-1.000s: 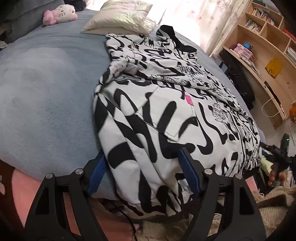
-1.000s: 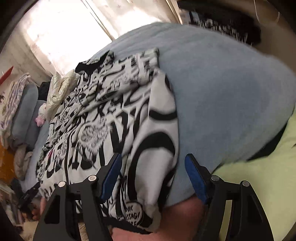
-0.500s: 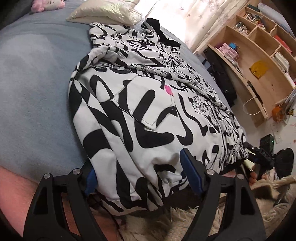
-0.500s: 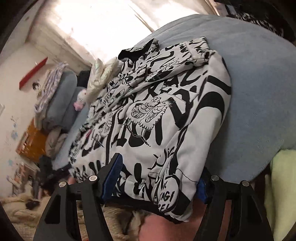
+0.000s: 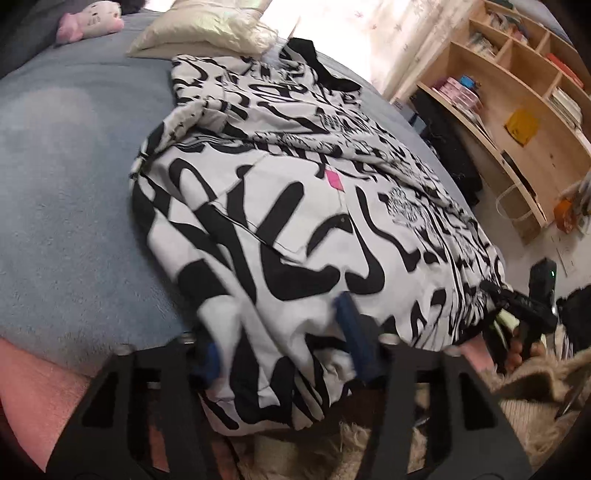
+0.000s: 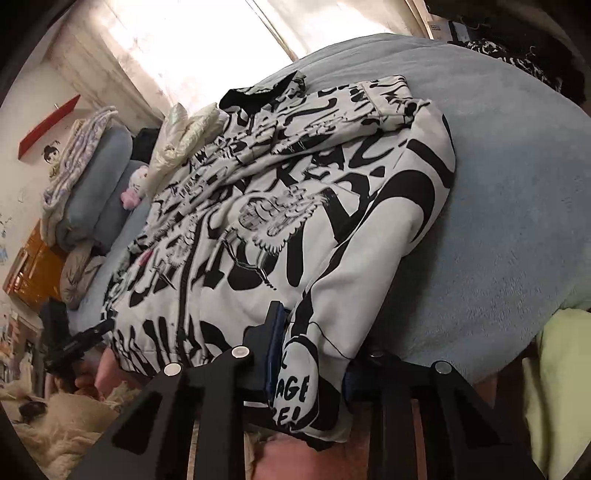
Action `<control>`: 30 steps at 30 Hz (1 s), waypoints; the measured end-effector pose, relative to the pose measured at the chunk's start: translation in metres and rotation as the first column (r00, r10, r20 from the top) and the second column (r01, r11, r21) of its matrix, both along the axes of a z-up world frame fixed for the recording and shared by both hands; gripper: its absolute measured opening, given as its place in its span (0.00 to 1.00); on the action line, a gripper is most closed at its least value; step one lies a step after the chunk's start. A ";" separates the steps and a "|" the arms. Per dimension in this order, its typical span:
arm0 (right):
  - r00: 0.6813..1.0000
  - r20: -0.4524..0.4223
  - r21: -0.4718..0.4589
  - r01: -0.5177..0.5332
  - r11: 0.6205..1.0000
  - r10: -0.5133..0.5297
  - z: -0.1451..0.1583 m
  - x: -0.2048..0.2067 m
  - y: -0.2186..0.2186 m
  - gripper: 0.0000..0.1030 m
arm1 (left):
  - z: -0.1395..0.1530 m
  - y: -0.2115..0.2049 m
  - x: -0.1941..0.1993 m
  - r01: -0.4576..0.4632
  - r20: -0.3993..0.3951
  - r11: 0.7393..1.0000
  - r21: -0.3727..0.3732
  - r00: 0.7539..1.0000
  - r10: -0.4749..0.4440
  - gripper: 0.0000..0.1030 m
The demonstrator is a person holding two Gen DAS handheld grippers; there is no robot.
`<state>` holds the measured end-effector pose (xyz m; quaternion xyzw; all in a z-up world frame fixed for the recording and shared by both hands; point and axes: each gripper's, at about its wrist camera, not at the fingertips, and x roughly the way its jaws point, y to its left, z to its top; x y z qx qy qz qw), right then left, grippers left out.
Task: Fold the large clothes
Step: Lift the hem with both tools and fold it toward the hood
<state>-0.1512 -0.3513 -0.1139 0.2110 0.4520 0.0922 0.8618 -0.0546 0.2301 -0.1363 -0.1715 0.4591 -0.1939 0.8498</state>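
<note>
Black-and-white graphic-print cotton jacket (image 5: 295, 206) spread flat on blue fleece bedspread (image 5: 66, 192), hem overhanging near edge. Left gripper (image 5: 284, 343), right gripper (image 6: 310, 354): jaws closing on hem corners, cloth between, likely for lifting fold.

A blue-grey blanket (image 5: 74, 192) covers the bed, with a cream pillow (image 5: 203, 31) and a pink-and-white plush toy (image 5: 92, 22) near its far end. A wooden bookshelf (image 5: 517, 92) stands beside the bed, holding books and what looks like a yellow bag (image 5: 521, 125).
</note>
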 end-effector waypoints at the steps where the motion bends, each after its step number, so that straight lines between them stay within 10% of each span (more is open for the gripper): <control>1: 1.000 0.010 -0.009 -0.006 1.000 0.006 0.004 0.001 0.002 0.24 | 0.001 0.003 0.002 -0.017 -0.005 1.000 -0.019 1.000 0.017 0.30; 11: 0.974 0.225 0.072 -0.026 0.997 0.009 0.093 0.032 -0.006 0.22 | 0.075 0.010 0.039 -0.072 0.053 0.962 -0.264 0.995 0.089 0.11; 21: 0.944 0.262 0.333 0.109 0.937 -0.203 0.157 0.190 -0.047 0.23 | 0.127 0.017 0.182 -0.259 -0.025 0.878 -0.404 0.962 0.272 0.10; 27: 0.932 0.117 0.408 0.270 0.872 -0.343 0.139 0.312 -0.073 0.71 | 0.109 0.027 0.295 -0.428 -0.124 0.813 -0.395 0.902 0.414 0.24; 30: 0.937 0.111 0.319 0.281 0.905 -0.331 0.133 0.352 -0.072 0.72 | 0.104 0.035 0.327 -0.476 -0.105 0.779 -0.409 0.872 0.478 0.50</control>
